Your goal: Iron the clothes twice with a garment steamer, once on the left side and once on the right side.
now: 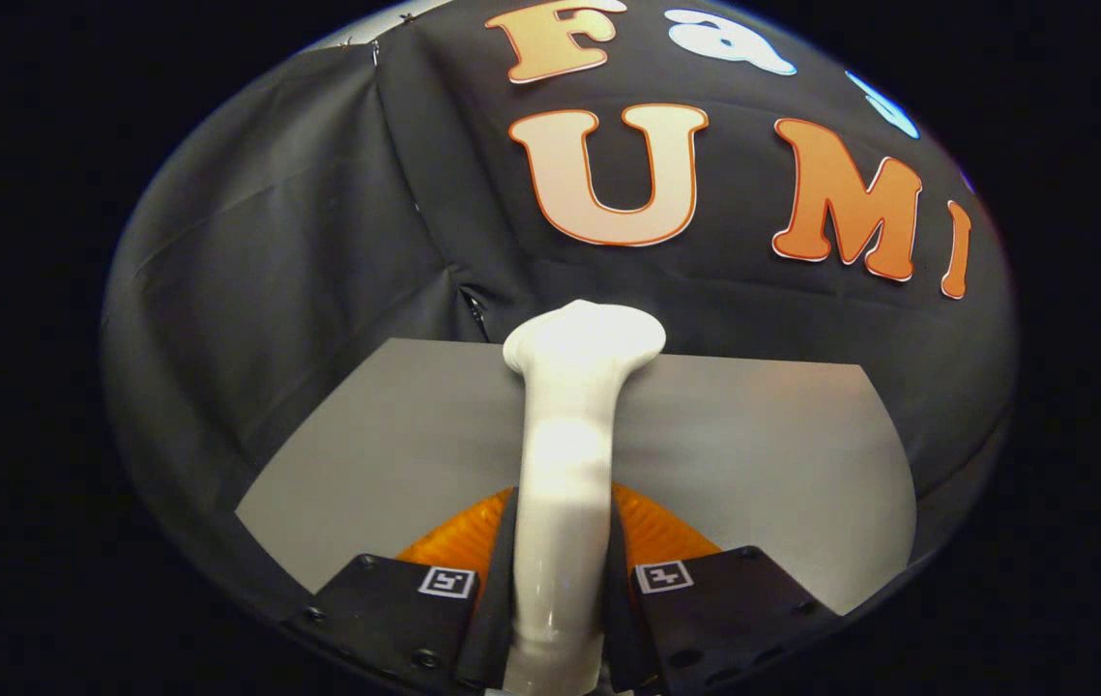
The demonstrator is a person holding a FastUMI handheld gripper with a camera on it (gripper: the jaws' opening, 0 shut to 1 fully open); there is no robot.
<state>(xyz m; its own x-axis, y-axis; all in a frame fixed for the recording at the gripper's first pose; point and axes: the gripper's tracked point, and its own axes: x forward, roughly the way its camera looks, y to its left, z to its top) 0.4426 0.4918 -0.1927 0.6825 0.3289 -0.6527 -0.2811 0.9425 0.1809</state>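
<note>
Both fingers of my gripper (560, 580) clamp the white garment steamer (574, 435) handle; its head points ahead over the grey table (763, 454). An orange item (651, 532) lies beneath.

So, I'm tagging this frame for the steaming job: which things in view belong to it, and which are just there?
Part of the job:
- garment steamer, white, handle clamped between both fingers, head beyond them
- tool, shut on the handle

Just there:
- grey table
- black cloth wall

No clothes can be made out.
</note>
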